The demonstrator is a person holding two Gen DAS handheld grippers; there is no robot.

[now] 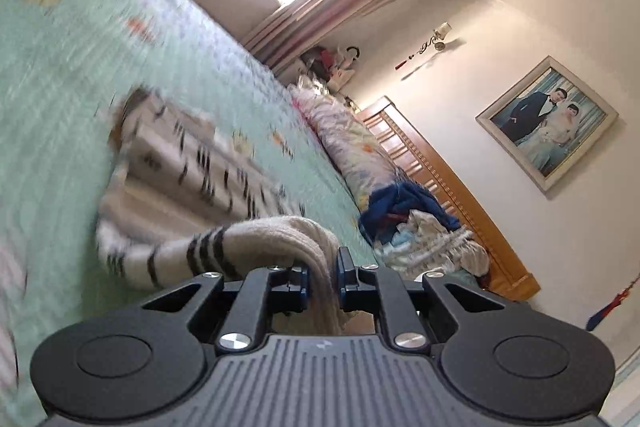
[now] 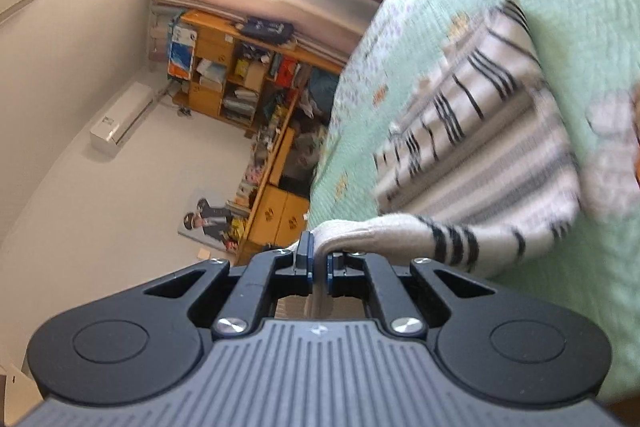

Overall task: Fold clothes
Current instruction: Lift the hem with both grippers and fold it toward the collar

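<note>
Gripping a striped knit garment (image 1: 188,163) on the green bed (image 1: 60,75), left gripper (image 1: 323,273) fingers clamped on its cream edge, right gripper (image 2: 319,259) fingers likewise.

The left gripper (image 1: 323,277) and the right gripper (image 2: 319,267) each pinch cloth, jaws nearly closed, tilted sideways.

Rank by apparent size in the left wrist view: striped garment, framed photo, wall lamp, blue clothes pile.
1. striped garment, nearest the camera
2. framed photo
3. blue clothes pile, close to the photo in apparent size, so unsure
4. wall lamp
</note>
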